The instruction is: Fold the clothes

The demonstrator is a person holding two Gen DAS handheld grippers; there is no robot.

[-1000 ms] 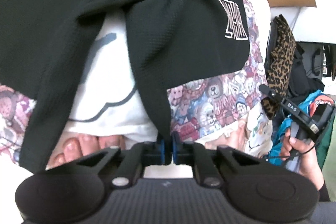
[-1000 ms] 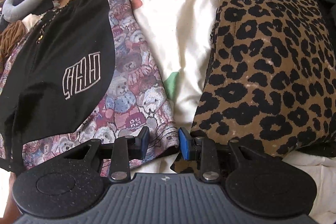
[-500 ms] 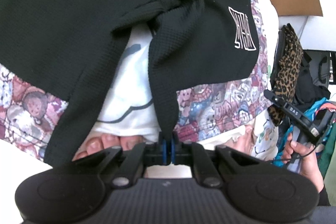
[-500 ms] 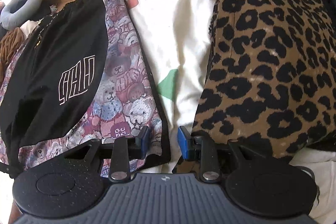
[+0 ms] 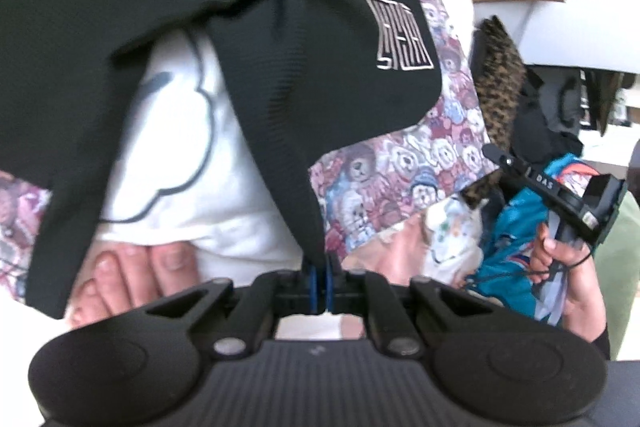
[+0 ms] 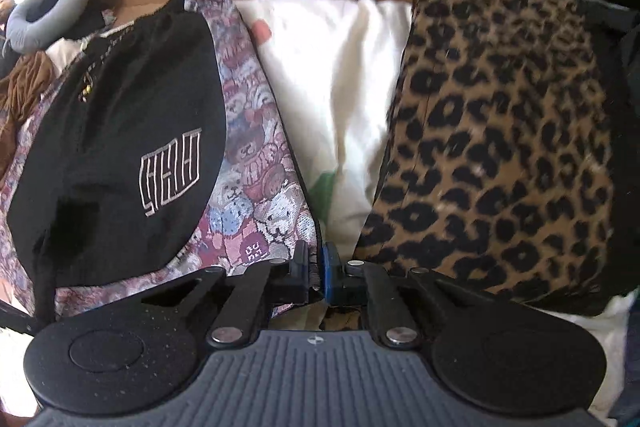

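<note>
Black shirt [image 5: 240,27] edge is pinched in the left gripper [image 5: 319,285] at 6 o'clock — the right gripper [image 6: 316,273] clamps the bear-print cloth [image 6: 256,187].

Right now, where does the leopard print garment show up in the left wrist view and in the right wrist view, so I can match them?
Left wrist view: the leopard print garment is a narrow strip at the right, beyond the teddy bear print fabric.
Right wrist view: it fills the right half, just past the right gripper.
Shared landmark: the white embroidered logo on the black garment.
</note>
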